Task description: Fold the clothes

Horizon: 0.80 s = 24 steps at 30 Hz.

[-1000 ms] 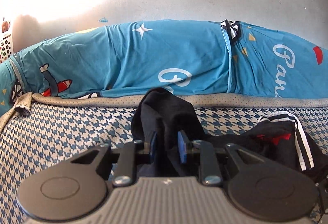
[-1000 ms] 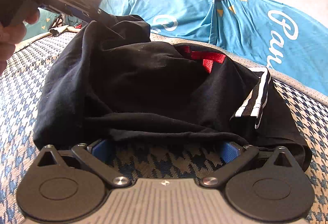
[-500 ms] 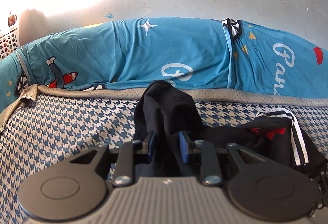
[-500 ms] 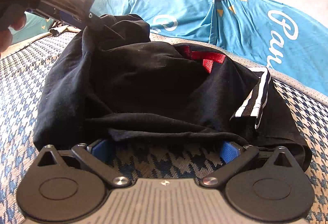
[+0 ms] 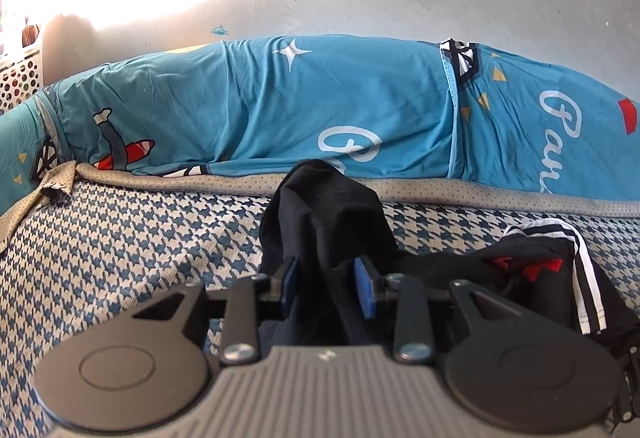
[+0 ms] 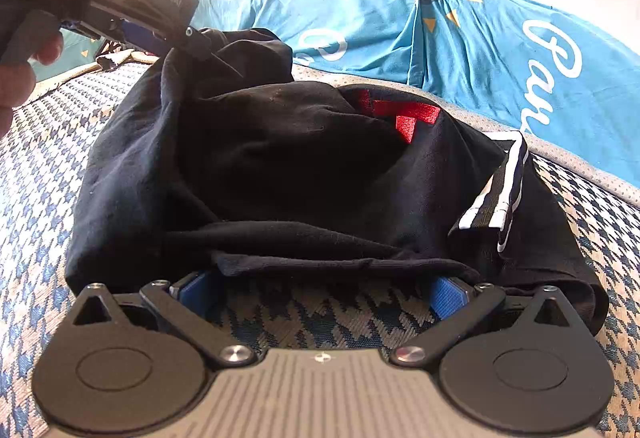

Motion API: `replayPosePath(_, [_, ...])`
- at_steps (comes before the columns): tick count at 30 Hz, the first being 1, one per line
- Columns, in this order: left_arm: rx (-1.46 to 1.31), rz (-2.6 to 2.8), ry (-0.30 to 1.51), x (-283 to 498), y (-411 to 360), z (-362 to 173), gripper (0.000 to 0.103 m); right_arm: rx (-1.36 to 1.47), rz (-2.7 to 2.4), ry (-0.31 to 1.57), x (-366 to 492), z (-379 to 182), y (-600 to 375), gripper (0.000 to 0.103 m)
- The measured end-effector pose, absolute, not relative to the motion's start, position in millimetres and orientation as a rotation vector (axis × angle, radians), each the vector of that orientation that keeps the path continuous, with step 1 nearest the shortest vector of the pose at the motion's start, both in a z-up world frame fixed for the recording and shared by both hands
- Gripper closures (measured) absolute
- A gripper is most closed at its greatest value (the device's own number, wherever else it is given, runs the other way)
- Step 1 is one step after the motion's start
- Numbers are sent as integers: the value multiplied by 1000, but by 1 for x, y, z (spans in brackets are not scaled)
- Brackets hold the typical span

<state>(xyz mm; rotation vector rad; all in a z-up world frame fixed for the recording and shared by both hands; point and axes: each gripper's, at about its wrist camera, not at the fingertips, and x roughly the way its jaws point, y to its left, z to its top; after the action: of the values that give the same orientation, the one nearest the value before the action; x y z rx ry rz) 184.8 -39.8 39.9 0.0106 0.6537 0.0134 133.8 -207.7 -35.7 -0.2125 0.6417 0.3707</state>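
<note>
A black garment (image 6: 280, 165) with a red emblem (image 6: 408, 117) and white-striped trim (image 6: 500, 189) lies bunched on the houndstooth bed cover (image 5: 120, 238). My left gripper (image 5: 326, 288) has a raised fold of the black garment (image 5: 328, 205) between its blue pads. Its jaws are opening, and the cloth still fills the gap. In the right wrist view, the left gripper (image 6: 188, 37) holds that corner up at the garment's far left. My right gripper (image 6: 320, 290) is open wide at the near hem, with only bed cover between its fingers.
A rolled teal quilt (image 5: 320, 109) with white lettering lies along the wall behind the garment. A perforated white basket (image 5: 20, 77) stands at the far left. A person's hand (image 6: 16, 77) holds the left gripper. Bare houndstooth cover stretches left of the garment.
The left gripper's pads have spread apart a little around the black fold. The right gripper and the garment's body have not moved.
</note>
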Motion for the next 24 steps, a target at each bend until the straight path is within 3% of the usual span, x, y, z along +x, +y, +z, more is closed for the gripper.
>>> replayPosePath(3, [-10,12,683,186,-35,40,68,-213,371,642,134,-36,-208,0])
replayPosePath(14, [-85,-19,695,184,-34,48,68,-212,370,642,135,-36,-207,0])
replayPosePath(21, [-12,-61,645,179,-47,56,89,-212,369,640,137,-36,-207,0])
replayPosePath(24, [16,-66,649,177,-53,57,87,-215,368,640,137,-36,-207,0])
